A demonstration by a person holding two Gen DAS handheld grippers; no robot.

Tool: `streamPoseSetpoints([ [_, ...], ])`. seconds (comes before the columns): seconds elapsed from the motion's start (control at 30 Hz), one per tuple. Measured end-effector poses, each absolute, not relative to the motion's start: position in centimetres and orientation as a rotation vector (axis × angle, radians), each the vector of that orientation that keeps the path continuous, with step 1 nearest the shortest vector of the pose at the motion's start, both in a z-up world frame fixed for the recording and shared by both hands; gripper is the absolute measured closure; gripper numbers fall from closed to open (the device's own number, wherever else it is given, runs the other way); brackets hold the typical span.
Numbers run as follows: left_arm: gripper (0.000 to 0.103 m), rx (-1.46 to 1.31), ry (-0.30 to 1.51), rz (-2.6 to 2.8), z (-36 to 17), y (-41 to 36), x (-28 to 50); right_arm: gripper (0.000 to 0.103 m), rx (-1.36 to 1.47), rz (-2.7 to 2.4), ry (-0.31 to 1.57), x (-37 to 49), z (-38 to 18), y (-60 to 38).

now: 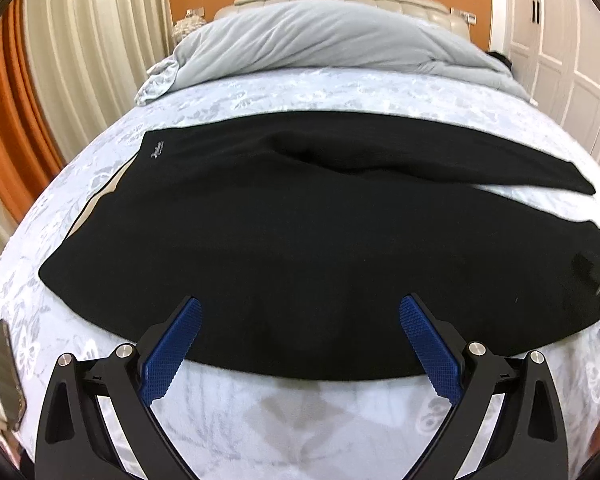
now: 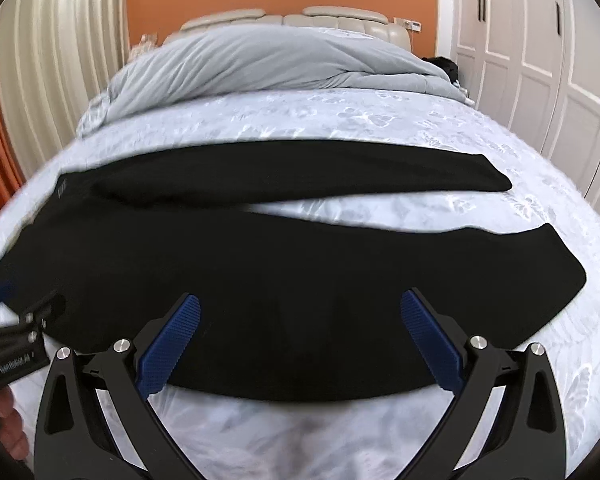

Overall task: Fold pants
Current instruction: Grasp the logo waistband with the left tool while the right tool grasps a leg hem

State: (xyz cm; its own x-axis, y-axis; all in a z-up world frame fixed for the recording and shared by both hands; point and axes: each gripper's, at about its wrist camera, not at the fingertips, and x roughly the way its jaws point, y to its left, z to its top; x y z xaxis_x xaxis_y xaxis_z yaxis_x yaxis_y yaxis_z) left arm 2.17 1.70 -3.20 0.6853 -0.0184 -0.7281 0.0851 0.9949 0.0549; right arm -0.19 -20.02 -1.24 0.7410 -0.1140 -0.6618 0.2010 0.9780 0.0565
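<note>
Both grippers' fingers, left and right, gape wide and empty above black pants.

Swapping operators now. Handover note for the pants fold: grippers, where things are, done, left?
Left gripper: jaws wide open, holding nothing, over the near edge of the pants, toward the waist end.
Right gripper: jaws wide open, holding nothing, over the near edge further toward the leg ends.
Pants lie flat across the bed, waistband at the left, two legs running right and splayed apart with sheet showing between them.
A phone lies at the bed's left edge; a grey duvet is bunched by the headboard.
Done: pants laid out. Left: every fold; probably bring one leg onto the other first.
</note>
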Motion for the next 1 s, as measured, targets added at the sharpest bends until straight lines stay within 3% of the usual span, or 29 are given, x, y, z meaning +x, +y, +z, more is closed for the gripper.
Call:
streamPoseSetpoints([
  [0.27, 0.005, 0.034, 0.807, -0.057, -1.4, 5.0, 6.2, 0.005, 0.364, -0.253, 0.776, 9.2, -0.1, -41.0],
  [0.43, 0.005, -0.035, 0.83, -0.013, 0.5, 8.8, 14.5, 0.005, 0.41, -0.358, 0.849, 17.0, -2.2, -51.2],
  [0.67, 0.005, -0.049, 0.883, 0.25, 0.4, 17.3, 29.4, 0.005, 0.405, -0.366, 0.937, 24.7, -6.3, -55.2],
  [0.87, 0.008, -0.06, 1.035, 0.38, -4.3, 22.7, 38.9, 0.005, 0.259, -0.419, 0.933, 26.0, -7.6, -54.2],
  [0.97, 0.035, -0.141, 1.094, 0.303, -6.7, 23.3, 40.1, 0.043, 0.241, -0.389, 0.918, 25.8, -7.2, -53.6],
  [1.0, 0.046, -0.151, 1.089, 0.308, -6.7, 23.3, 40.1, 0.071, 0.246, -0.373, 0.913, 25.6, -6.9, -53.4],
])
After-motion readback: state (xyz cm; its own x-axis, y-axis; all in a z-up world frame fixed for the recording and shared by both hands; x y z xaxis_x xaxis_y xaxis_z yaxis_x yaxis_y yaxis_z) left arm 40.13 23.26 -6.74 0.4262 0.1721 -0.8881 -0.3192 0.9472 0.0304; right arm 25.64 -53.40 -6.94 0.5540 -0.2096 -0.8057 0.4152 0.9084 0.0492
